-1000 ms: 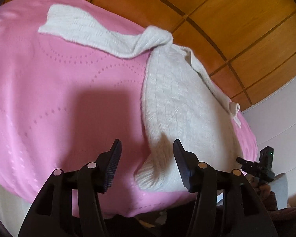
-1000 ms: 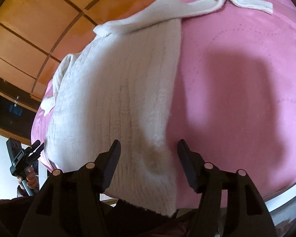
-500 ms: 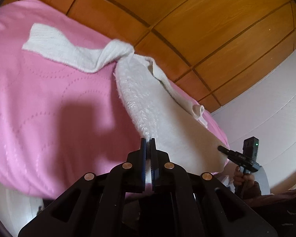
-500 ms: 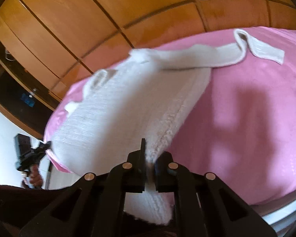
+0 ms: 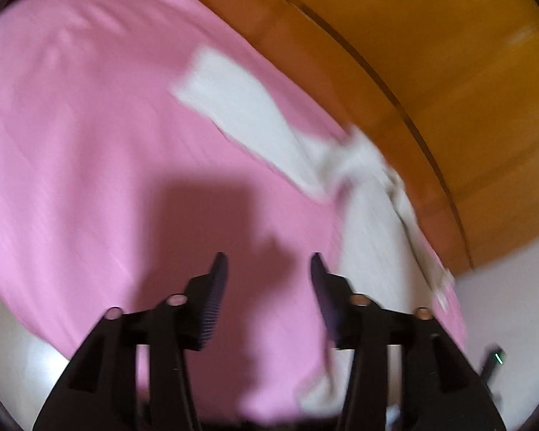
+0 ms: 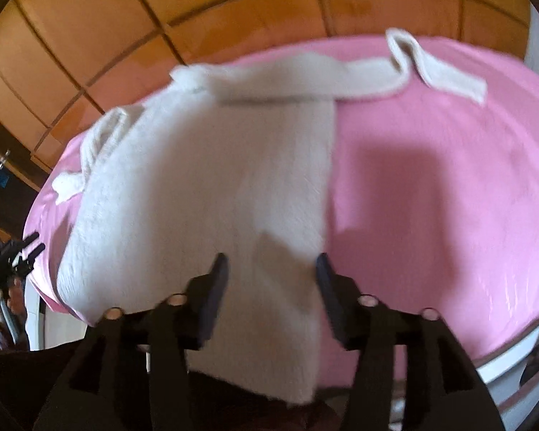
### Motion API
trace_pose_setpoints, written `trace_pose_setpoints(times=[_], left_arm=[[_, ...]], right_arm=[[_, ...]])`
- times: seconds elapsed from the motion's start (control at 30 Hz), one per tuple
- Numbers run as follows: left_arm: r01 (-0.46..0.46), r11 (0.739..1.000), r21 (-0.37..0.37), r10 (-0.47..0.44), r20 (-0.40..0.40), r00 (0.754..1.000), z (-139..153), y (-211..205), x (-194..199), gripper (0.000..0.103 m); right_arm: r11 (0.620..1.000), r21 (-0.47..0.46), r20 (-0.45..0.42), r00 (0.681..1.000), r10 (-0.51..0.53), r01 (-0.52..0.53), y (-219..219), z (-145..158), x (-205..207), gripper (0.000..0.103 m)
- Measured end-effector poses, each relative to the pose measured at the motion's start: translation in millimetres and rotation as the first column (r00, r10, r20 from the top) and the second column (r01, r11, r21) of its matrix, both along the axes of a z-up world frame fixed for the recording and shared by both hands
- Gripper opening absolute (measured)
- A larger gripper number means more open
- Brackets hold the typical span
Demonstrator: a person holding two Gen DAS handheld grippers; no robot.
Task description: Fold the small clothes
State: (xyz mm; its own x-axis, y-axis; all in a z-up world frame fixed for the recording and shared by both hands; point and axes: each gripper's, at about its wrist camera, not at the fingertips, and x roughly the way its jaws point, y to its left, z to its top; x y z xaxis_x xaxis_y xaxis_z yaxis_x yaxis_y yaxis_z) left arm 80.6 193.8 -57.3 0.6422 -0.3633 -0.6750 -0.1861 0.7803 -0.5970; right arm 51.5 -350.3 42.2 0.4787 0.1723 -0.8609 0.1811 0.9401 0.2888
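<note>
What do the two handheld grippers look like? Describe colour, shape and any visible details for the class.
Both the left gripper and right gripper are black plastic, with two angular fingers bearing ribbed pads and round pale pivot pins. No cables, markings or sleeves are clearly visible.

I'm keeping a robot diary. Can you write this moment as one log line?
step: released sweater | left gripper: just opened, empty | right gripper: just opened, over white knit sweater | sweater: on pink cover, sleeve outstretched
</note>
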Motion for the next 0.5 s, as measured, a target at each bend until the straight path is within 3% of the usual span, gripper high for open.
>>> trace_pose_setpoints(times=[0.1,0.13,0.17,0.2,0.27,0.33,0.43,0.5], left_arm=[[-0.078,0.979,0.19,0.072,0.039,0.997,13.5,11.3,19.7,0.053],[-0.075,0.956,0.285,0.063,0.05,0.997,16.8,8.4,27.9,0.053],[-0.072,0.923,0.378,0.054,0.059,0.997,18.8,4.3,34.0,0.053],[-0.065,0.866,0.496,0.032,0.075,0.997,20.2,-3.4,41.2,0.053],[-0.02,0.776,0.631,-0.04,0.082,0.996,17.2,-12.7,54.3,0.053],[0.032,0.693,0.72,-0.116,0.068,0.991,10.8,-21.6,62.8,0.053],[0.111,0.592,0.798,-0.213,0.023,0.977,-7.1,-29.2,79.9,0.053],[0.153,0.555,0.818,-0.261,-0.003,0.965,-15.3,-31.5,86.9,0.053]], right_arm=[[0.997,0.03,0.022,0.997,0.071,-0.072,29.2,2.1,19.5,0.058],[0.995,0.042,0.023,0.996,0.091,-0.092,37.6,-0.4,25.8,0.058],[0.992,0.055,0.021,0.994,0.109,-0.11,44.9,-3.4,30.8,0.058],[0.989,0.071,0.018,0.992,0.126,-0.127,54.4,-8.5,37.1,0.058],[0.981,0.102,0.003,0.986,0.165,-0.165,74.2,-18.2,49.1,0.059],[0.973,0.127,-0.013,0.981,0.196,-0.193,92.0,-27.9,60.0,0.059],[0.964,0.149,-0.03,0.973,0.227,-0.221,114.7,-35.6,73.1,0.059],[0.96,0.158,-0.044,0.969,0.241,-0.232,124.5,-39.6,79.2,0.059]])
